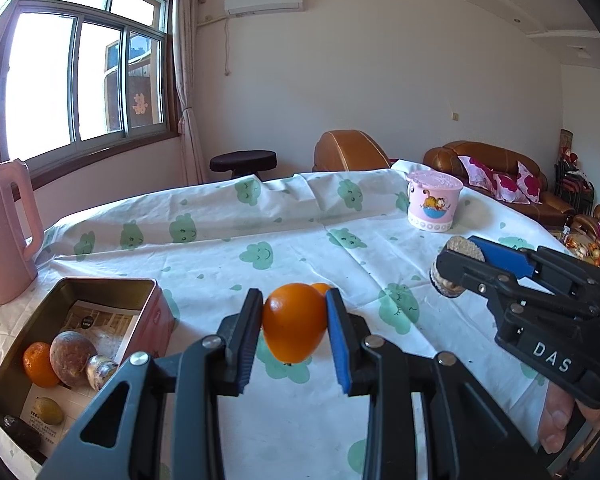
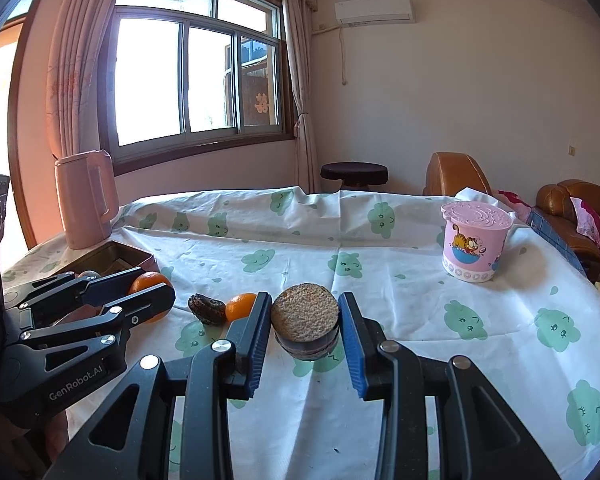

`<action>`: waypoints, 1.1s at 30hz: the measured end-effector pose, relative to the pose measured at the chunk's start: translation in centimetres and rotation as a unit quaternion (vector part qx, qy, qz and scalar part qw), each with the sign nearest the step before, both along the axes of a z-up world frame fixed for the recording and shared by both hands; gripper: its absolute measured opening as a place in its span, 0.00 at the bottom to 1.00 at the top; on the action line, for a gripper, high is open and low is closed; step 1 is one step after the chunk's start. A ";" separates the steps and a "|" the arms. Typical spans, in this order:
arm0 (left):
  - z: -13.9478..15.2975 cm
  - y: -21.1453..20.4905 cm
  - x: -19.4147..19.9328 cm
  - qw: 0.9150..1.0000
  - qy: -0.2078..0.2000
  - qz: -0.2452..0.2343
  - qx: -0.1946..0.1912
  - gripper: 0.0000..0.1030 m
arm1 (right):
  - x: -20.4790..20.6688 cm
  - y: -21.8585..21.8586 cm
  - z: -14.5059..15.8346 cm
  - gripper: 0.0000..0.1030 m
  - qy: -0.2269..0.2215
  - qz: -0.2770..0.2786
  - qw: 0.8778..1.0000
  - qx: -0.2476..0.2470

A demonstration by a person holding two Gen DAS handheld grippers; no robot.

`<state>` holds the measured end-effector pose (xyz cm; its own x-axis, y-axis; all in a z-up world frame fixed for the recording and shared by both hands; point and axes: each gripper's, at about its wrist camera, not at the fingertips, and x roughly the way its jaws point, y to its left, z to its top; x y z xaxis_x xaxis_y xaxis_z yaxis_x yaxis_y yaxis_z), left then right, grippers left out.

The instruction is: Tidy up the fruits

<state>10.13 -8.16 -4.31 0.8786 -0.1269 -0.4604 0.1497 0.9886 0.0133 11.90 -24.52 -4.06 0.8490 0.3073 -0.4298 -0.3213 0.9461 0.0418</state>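
Observation:
My left gripper (image 1: 294,308) is shut on an orange (image 1: 294,322) and holds it above the tablecloth; it also shows in the right wrist view (image 2: 140,294). My right gripper (image 2: 304,314) is shut on a round dark fruit half with a tan cut face (image 2: 305,326); it also shows in the left wrist view (image 1: 458,266). A second small orange (image 2: 240,305) and a dark wrinkled fruit (image 2: 207,307) lie on the cloth. A pink tin box (image 1: 100,292) at the left holds an orange (image 1: 40,364), a brown round fruit (image 1: 73,357) and several small items.
A pink jug (image 1: 4,232) stands at the far left by the window. A pink lidded cartoon cup (image 1: 433,206) stands at the back right. The table has a white cloth with green prints (image 1: 260,240). A stool and brown sofas stand behind.

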 end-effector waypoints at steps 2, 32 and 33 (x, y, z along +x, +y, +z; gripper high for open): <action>0.0 0.0 -0.1 1.000 -0.003 0.001 -0.001 0.33 | -0.1 0.0 0.0 0.35 -0.003 0.000 1.000 0.000; 0.9 0.7 -2.1 0.998 -0.063 0.020 -0.008 0.33 | -1.9 -0.2 0.7 0.35 -0.050 -0.006 0.999 0.004; 1.0 0.7 -2.2 0.998 -0.066 0.021 -0.008 0.33 | -1.9 -0.2 0.7 0.35 -0.050 -0.006 0.999 0.004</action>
<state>7.88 -7.43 -3.35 0.9362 -0.0944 -0.3385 0.1054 0.9943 0.0143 10.00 -24.74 -3.38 0.8913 0.3003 -0.3396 -0.3133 0.9495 0.0174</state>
